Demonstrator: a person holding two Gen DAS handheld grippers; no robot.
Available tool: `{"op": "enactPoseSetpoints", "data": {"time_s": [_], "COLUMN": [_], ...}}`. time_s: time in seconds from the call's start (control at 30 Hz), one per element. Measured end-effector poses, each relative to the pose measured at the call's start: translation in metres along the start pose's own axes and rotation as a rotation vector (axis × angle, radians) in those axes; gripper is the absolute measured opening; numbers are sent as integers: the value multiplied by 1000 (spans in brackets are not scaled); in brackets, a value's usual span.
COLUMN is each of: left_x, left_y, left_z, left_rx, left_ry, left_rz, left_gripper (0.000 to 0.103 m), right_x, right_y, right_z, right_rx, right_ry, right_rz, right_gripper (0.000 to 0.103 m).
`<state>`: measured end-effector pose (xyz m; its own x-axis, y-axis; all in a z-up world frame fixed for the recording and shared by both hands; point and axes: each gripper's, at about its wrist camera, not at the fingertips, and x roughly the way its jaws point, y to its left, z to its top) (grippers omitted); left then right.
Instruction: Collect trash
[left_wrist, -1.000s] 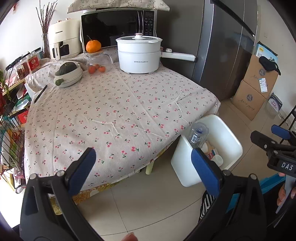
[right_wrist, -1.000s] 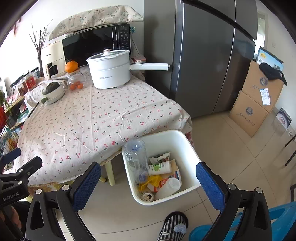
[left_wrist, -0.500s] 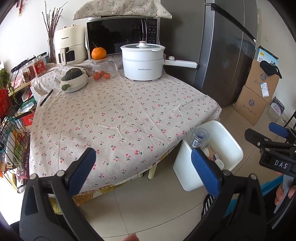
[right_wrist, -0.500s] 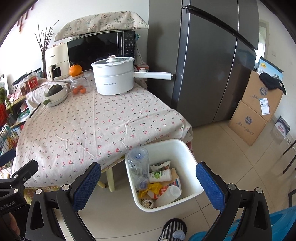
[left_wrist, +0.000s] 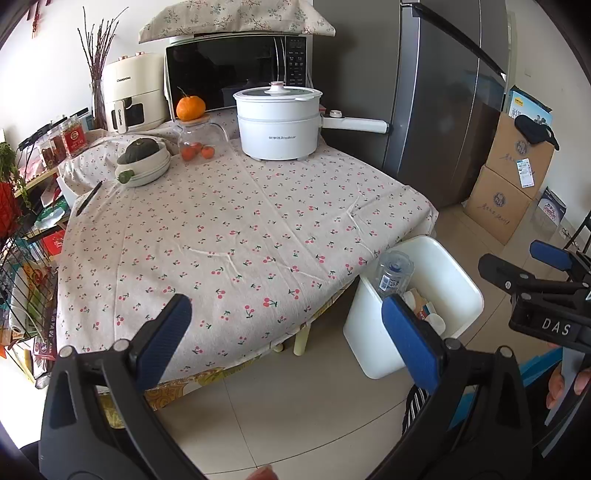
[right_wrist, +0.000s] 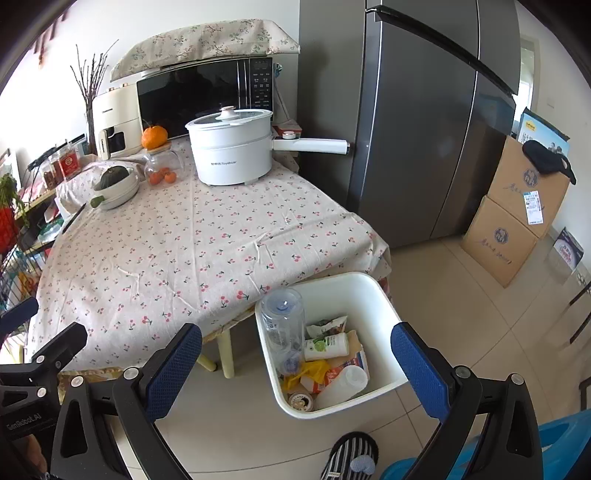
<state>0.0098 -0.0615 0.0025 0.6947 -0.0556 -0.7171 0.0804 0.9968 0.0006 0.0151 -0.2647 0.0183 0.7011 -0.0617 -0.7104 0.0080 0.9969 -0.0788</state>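
Cherry tablecloth (left_wrist: 236, 236) | pot (left_wrist: 277, 125) label maybe "Royalstar" | bin (right_wrist: 373, 295) holds trash | both jaws open, empty

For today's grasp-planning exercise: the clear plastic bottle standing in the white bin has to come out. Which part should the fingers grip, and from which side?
Grip the clear plastic bottle around its upper body just below the cap, coming from above. It stands nearly upright against the white bin wall nearest the table, its top rising above the rim, while other trash crowds its base. The open right gripper looks best placed.

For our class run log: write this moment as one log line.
left gripper: open, empty | right gripper: open, empty | white bin: on floor beside table, holds trash | table: no trash visible
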Motion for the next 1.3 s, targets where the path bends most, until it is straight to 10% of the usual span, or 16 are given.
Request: {"op": "enactPoseSetpoints", "data": {"time_s": [1.3], "left_x": [-3], "left_y": [4], "left_z": [2], "left_rx": [-28], "left_ry": [-33], "left_rz": [4], "left_gripper": [102], "right_x": [1], "right_y": [-1], "right_z": [-1], "right_rx": [1], "right_ry": [7], "right_rz": [-3], "right_gripper": [103]}}
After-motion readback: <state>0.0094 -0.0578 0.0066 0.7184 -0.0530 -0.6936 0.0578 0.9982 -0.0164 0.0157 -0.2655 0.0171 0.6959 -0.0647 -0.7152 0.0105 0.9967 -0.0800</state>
